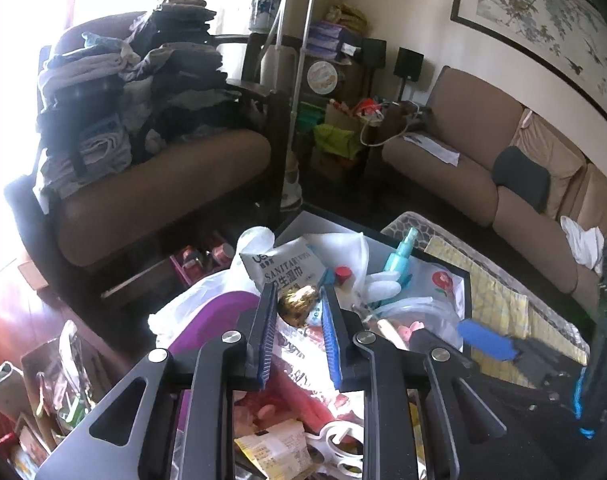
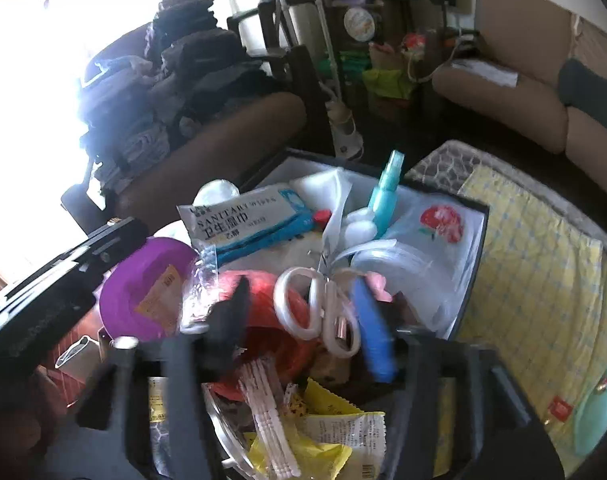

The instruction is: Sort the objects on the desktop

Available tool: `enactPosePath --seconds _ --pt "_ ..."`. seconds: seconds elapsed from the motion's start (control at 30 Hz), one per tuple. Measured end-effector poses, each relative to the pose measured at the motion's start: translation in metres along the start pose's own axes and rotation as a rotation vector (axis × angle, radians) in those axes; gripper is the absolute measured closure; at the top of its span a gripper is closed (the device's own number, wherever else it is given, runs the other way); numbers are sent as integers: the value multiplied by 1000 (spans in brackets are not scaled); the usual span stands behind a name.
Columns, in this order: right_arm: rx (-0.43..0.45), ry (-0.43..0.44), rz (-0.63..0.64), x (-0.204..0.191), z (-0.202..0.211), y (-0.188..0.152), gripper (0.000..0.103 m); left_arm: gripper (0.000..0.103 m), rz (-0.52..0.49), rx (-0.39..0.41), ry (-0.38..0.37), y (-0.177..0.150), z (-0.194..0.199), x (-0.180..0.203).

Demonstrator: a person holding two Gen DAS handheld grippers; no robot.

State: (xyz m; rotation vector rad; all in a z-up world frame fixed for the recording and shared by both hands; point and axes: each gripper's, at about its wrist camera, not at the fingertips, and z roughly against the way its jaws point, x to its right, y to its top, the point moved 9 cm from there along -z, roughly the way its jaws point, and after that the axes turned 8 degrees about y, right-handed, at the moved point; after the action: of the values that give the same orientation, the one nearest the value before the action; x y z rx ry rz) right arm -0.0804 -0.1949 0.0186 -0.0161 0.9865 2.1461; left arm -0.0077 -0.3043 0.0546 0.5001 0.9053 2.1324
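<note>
Snack wrappers (image 2: 335,424) nearest your lens, print unreadable. Wipes pack (image 2: 239,216) reads "SANITARY". Your left gripper (image 1: 297,304) clamped on gold foil ball (image 1: 297,300) above cluttered box (image 2: 469,280). Your right gripper (image 2: 307,308) blurred, jaws spread, empty, white scissors (image 2: 323,304) lying between fingers, contact unclear.

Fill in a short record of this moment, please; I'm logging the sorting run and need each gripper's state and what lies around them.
left gripper: closed on a gold foil-wrapped item
right gripper: open, with white scissors lying between its fingers, not pinched
beyond the scissors: sanitary wipes pack, teal spray bottle
beside them: purple round piece
container: black-edged box, cluttered with mixed items
sorting: most things still lie in one heap
</note>
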Motion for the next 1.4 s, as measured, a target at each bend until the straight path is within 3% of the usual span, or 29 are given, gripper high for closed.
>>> enactPosePath --seconds 0.1,0.17,0.3,0.47,0.6,0.73,0.8,0.87,0.97,1.03,1.07,1.1,1.17,1.23,1.33,1.4 --pt "28 -12 32 -2 15 2 45 66 0 -10 2 -2 0 1" --pt "52 3 25 0 26 2 43 46 4 -11 9 -2 0 0" --pt "102 8 -3 15 53 -4 38 21 34 -2 -1 -1 7 -2" --pt "177 19 -55 55 99 -27 37 14 112 54 -98 11 30 -3" --pt "191 -93 -71 112 138 -47 37 11 229 205 -45 25 63 -13" --pt "219 -218 -87 180 186 -70 37 10 233 253 -93 25 88 15" --pt "245 -285 -96 212 212 -82 37 10 146 205 -126 15 94 56" --pt "287 -329 -121 243 236 -94 37 10 -35 180 -162 -5 101 113" --pt "321 -376 -182 288 252 -113 37 8 -306 97 -273 -65 97 213" --pt "298 -377 -206 315 246 -126 44 8 -363 36 -322 -99 85 252" --pt "234 -355 -205 327 235 -131 49 8 -391 -9 -352 -121 74 273" --pt "191 -340 -187 336 229 -134 62 8 -416 -41 -372 -140 63 290" --pt "162 -373 -184 359 226 -144 65 8 -474 -75 -363 -174 39 314" --pt "116 -373 -201 375 221 -155 71 8 -543 -118 -353 -205 17 328" --pt "25 -353 -216 400 213 -178 87 8 -556 -224 -392 -245 -5 340" --pt "-5 -319 -254 415 206 -189 89 8 -566 -249 -389 -260 -15 349"
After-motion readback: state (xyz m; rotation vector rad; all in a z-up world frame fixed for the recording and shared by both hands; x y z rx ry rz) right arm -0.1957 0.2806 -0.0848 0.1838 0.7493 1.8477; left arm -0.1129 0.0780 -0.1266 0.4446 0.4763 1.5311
